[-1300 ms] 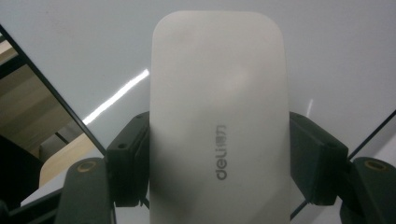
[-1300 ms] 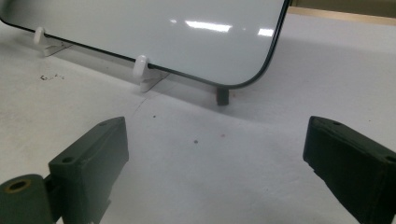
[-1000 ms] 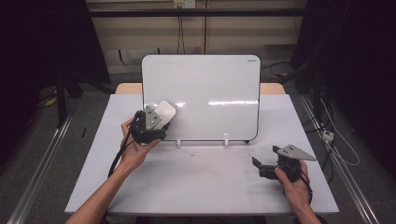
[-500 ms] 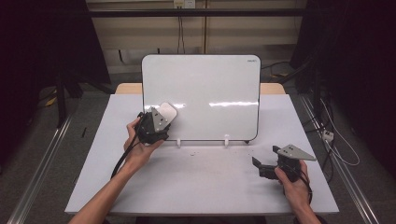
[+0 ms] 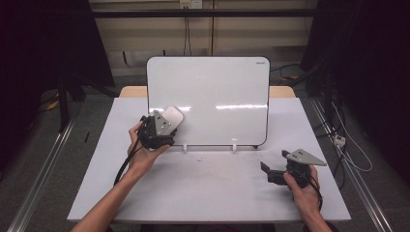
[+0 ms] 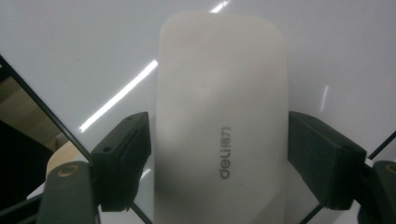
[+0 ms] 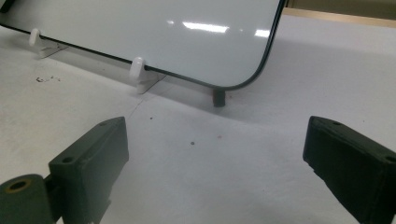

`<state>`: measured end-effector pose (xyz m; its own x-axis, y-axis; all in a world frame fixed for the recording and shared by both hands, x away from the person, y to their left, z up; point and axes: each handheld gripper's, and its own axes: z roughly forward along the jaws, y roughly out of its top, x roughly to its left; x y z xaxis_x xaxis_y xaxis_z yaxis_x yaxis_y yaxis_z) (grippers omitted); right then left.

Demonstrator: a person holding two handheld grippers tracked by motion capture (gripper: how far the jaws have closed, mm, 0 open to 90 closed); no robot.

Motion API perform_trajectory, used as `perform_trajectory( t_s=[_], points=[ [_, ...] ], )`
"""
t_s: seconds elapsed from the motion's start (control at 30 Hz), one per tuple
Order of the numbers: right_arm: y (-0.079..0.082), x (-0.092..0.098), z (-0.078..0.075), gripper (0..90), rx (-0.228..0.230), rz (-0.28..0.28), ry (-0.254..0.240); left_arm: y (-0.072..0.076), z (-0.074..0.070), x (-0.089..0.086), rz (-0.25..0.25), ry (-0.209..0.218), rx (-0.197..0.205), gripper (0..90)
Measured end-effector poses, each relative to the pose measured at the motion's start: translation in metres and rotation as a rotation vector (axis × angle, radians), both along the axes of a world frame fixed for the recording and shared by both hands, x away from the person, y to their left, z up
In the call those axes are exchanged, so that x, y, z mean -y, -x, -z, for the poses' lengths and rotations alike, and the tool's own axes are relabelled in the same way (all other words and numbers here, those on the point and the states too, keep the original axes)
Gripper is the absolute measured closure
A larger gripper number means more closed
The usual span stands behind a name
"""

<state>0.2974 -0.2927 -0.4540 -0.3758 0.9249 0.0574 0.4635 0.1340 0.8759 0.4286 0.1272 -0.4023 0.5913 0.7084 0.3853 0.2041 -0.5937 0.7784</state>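
Two grippers sit apart: the left gripper (image 5: 167, 123), near the table's (image 5: 203, 193) left edge, has just been opening its jaws, now clear of the white eraser (image 6: 219, 116) lying lengthwise between them against the whiteboard (image 5: 217, 96), while the right gripper (image 5: 273, 166) rests open, empty, near the right edge.

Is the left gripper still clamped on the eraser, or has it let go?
Let go: the left gripper has just been opening; a gap shows between each pad and the white eraser, which sits between the jaws against the whiteboard.
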Motion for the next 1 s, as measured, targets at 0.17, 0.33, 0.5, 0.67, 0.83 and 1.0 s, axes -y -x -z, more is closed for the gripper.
perform_trajectory(
  t_s=[0.17, 0.33, 0.5, 0.67, 0.83, 1.0],
  points=[
    [0.002, 0.000, -0.001, 6.7, 0.005, -0.006, 0.000, 0.000, -0.002, -0.005, -0.002, 0.029, -0.035, 12.7],
    [0.003, 0.000, -0.001, 6.8, 0.007, -0.004, -0.001, -0.001, -0.007, -0.010, -0.004, 0.110, -0.071, 8.8],
    [0.004, 0.001, -0.001, 6.7, 0.006, -0.005, -0.001, -0.001, -0.011, -0.016, 0.003, 0.146, -0.109, 8.4],
    [0.003, 0.001, -0.001, 6.7, 0.007, -0.005, -0.002, 0.003, -0.015, -0.018, 0.003, 0.165, -0.119, 8.3],
    [0.003, 0.000, -0.001, 6.7, 0.006, -0.005, -0.003, 0.005, -0.017, -0.020, 0.014, 0.230, -0.190, 8.3],
    [0.005, 0.002, -0.001, 6.7, 0.007, -0.002, -0.004, 0.013, -0.020, -0.027, 0.020, 0.290, -0.200, 7.3]
  ],
)
